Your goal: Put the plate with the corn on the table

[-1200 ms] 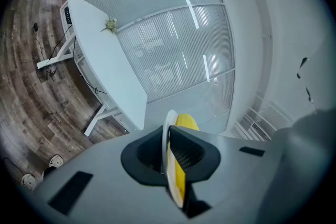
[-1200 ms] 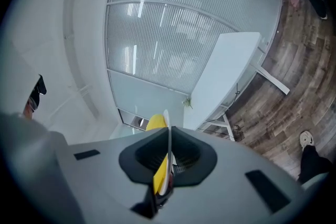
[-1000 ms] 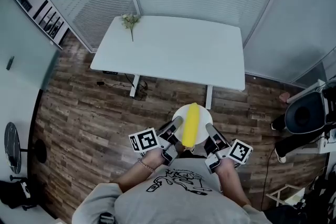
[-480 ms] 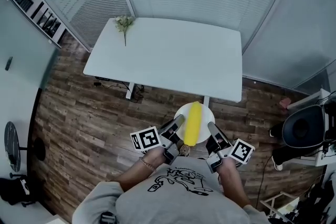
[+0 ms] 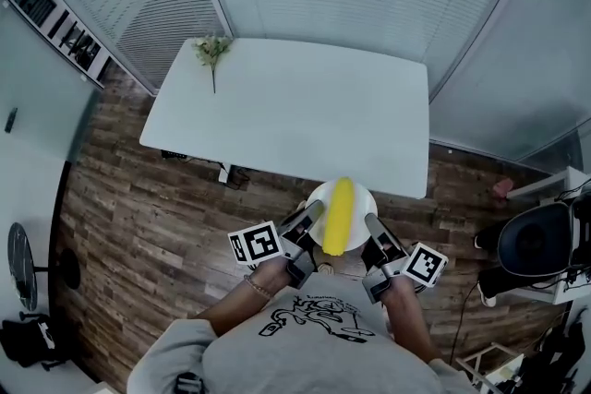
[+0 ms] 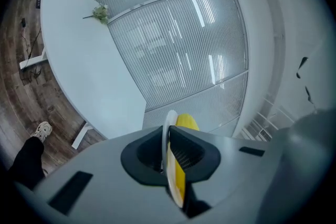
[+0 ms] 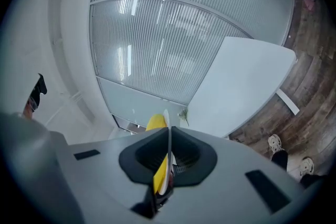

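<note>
A white plate (image 5: pixel 362 201) with a yellow corn cob (image 5: pixel 338 215) lying on it hangs in the air just in front of the white table (image 5: pixel 286 111), its far rim over the table's near edge. My left gripper (image 5: pixel 312 214) is shut on the plate's left rim, my right gripper (image 5: pixel 372 224) on its right rim. In the left gripper view the plate (image 6: pixel 169 136) runs edge-on between the jaws with the corn (image 6: pixel 185 123) behind it. In the right gripper view the plate (image 7: pixel 168 139) is pinched the same way, the corn (image 7: pixel 155 123) to its left.
A small sprig of flowers (image 5: pixel 211 52) lies at the table's far left corner. Glass walls with blinds stand behind the table. Wooden floor (image 5: pixel 157 208) runs beneath. A dark chair (image 5: pixel 534 244) stands at the right, a shelf unit (image 5: pixel 42 5) at the far left.
Both grippers and the plate have come forward toward the table; the plate's far rim now reaches the table's near edge. The grips are unchanged.
</note>
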`<state>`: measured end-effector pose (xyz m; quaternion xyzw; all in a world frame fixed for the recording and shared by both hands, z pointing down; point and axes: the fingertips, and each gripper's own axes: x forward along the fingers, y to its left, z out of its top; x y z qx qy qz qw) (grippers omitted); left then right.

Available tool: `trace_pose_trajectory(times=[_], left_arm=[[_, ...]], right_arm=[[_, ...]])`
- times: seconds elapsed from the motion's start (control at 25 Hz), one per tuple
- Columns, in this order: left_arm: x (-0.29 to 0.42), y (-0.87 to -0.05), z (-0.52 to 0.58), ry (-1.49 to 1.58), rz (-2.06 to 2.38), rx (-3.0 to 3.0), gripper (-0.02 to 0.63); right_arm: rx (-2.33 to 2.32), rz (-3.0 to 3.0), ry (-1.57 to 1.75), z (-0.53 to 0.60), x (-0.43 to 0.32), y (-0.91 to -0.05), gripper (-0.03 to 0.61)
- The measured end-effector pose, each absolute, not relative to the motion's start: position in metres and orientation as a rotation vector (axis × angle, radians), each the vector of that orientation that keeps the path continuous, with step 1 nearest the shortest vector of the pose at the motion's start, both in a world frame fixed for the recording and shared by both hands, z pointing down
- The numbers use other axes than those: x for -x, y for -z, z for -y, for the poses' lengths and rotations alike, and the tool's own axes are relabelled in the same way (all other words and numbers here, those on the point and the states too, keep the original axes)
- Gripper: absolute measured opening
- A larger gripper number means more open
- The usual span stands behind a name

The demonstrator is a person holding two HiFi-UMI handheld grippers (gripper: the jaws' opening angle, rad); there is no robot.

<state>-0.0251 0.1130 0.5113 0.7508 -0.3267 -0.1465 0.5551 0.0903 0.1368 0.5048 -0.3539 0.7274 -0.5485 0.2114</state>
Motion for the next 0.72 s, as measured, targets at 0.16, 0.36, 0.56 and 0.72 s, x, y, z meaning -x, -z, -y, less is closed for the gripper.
trace_pose_trajectory(times=[0.16, 0.36, 0.56, 0.72], left_arm=[[0.032, -0.513, -0.072, 0.340, 0.762, -1.770, 0.032], [0.044, -0.511, -0.009, 0.330, 0.753, -1.767, 0.032], [0.057, -0.509, 0.056, 0.308, 0.734, -1.771, 0.032], [0.068, -0.506, 0.105, 0.296, 0.723, -1.782, 0.032]], right_arm=[[0.994, -2.015, 1.539, -0.097, -0.083, -0.506, 0.018], [1.012, -2.020, 1.539, -0.035, -0.071, -0.504, 0.018], [1.021, -2.000, 1.546, 0.029, -0.056, -0.501, 0.018], [1.040, -1.994, 1.545, 0.076, -0.045, -0.500, 0.018]])
